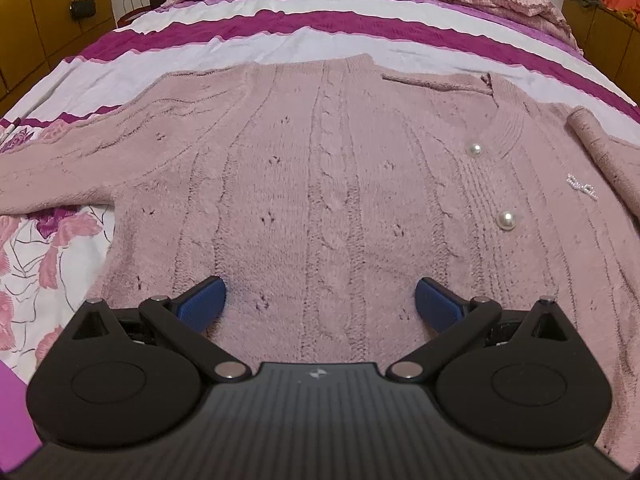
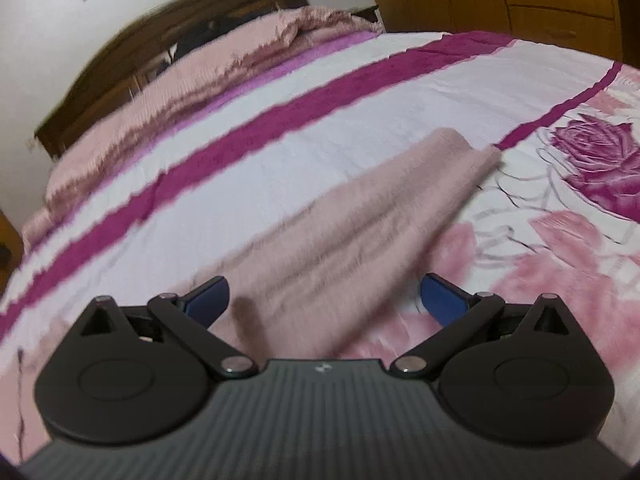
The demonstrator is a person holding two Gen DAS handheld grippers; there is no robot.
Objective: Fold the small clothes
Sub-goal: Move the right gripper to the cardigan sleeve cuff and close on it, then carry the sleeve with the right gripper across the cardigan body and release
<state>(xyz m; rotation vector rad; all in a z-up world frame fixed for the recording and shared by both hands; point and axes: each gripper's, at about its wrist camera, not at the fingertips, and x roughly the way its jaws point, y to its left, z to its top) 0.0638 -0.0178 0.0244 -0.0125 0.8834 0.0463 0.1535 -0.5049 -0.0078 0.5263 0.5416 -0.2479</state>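
Folding barely started: pink cardigan (image 1: 320,184) lies flat on bed (image 1: 280,44), sleeve (image 2: 360,216) still outstretched. Left gripper (image 1: 320,300) and right gripper (image 2: 324,300) jaws wide open, holding nothing.

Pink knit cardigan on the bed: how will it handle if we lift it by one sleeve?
The cardigan is probably floppy: its sleeve lies limp on the bedspread. The fuzzy cable knit likely grips rather than slips. The pearl buttons could snag.
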